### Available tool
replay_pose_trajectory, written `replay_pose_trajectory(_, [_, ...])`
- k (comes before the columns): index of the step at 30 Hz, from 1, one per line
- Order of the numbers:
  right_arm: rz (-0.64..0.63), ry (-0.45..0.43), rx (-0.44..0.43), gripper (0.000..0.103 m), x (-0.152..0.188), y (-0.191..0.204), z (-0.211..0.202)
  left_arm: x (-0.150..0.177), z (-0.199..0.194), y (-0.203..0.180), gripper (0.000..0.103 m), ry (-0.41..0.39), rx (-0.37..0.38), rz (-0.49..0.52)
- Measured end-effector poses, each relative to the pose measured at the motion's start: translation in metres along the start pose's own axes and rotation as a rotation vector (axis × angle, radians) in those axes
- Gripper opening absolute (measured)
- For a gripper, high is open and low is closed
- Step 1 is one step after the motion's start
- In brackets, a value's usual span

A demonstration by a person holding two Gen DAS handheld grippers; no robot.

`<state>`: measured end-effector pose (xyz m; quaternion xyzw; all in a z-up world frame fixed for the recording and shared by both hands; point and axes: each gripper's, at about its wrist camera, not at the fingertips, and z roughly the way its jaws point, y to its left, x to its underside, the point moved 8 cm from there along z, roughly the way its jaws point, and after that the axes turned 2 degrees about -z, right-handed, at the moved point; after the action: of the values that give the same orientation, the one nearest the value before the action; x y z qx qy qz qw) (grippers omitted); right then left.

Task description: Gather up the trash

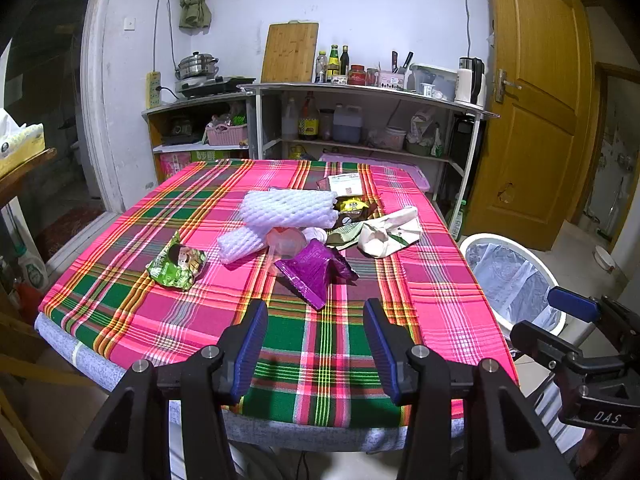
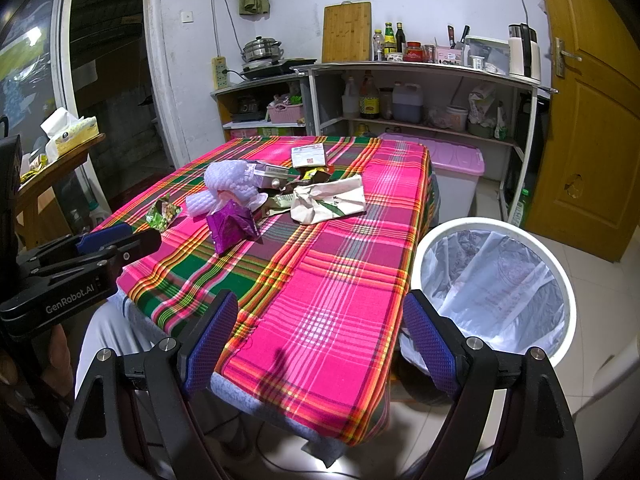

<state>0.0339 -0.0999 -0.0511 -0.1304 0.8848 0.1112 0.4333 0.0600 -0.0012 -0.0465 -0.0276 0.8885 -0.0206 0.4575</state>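
A pile of trash lies mid-table on the pink plaid cloth (image 1: pixel 436 280): white foam fruit nets (image 1: pixel 288 208), a purple wrapper (image 1: pixel 316 274), a green snack bag (image 1: pixel 178 266), a crumpled cream paper bag (image 1: pixel 390 232) and small wrappers. The same pile shows in the right wrist view: foam nets (image 2: pixel 230 178), purple wrapper (image 2: pixel 232 230), paper bag (image 2: pixel 328 200). My left gripper (image 1: pixel 316 344) is open and empty above the table's near edge. My right gripper (image 2: pixel 320 340) is open and empty over the near right corner. A white bin with a plastic liner (image 2: pixel 496 280) stands on the floor right of the table.
Shelves (image 1: pixel 360 92) with bottles, a kettle and a cutting board stand behind the table. A wooden door (image 1: pixel 532 100) is at the right. A pink-lidded box (image 2: pixel 452 160) sits beyond the table. A side table with a tissue box (image 2: pixel 68 134) stands at the left.
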Motion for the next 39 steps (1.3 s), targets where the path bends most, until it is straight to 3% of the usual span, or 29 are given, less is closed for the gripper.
replay_pose_trajectory(21, [0.008, 0.036, -0.013, 0.085, -0.008, -0.006, 0.027, 0.005, 0.033, 0.015, 0.049, 0.051, 0.015, -0.045])
replay_pose_trajectory(28, [-0.004, 0.047, -0.025, 0.085, -0.021, -0.007, 0.048, 0.002, 0.065, 0.026, 0.049, 0.114, 0.090, -0.111])
replay_pose_trajectory(32, [-0.001, 0.048, -0.027, 0.085, -0.030, -0.010, 0.060, -0.006, 0.079, 0.025, 0.061, 0.117, 0.112, -0.119])
replay_pose_trajectory(39, [0.012, 0.051, -0.013, 0.085, -0.040, -0.021, 0.073, -0.012, 0.111, 0.016, 0.070, 0.172, 0.157, -0.175])
